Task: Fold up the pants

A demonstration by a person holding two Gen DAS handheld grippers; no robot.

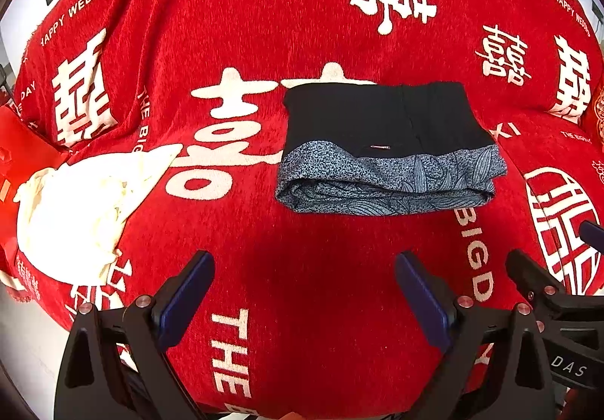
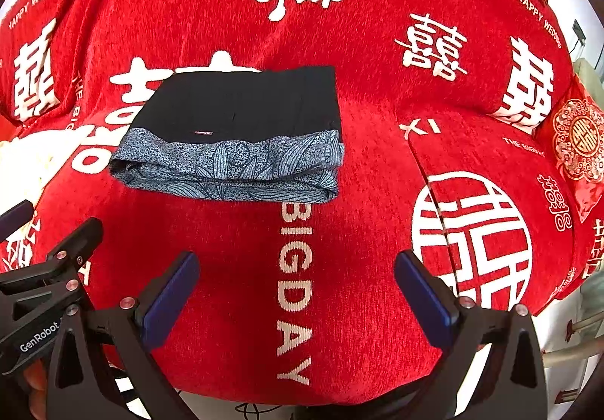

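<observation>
The pants (image 1: 385,148) lie folded into a compact rectangle on the red blanket (image 1: 302,23), dark navy on top with a blue leaf-print band along the near edge. In the right wrist view the same folded pants (image 2: 234,140) sit left of centre. My left gripper (image 1: 304,269) hovers open, short of the pants' near edge, with nothing between its blue pads. My right gripper (image 2: 296,269) is open too, near and slightly right of the pants, holding nothing. Each gripper shows at the edge of the other's view: the right gripper (image 1: 547,261) and the left gripper (image 2: 56,227).
A crumpled cream-white garment (image 1: 87,208) lies on the blanket to the left of the pants. A red cushion with a gold emblem (image 2: 581,148) sits at the far right. The red blanket (image 2: 377,80) with white lettering covers the whole surface; its edges drop off near me.
</observation>
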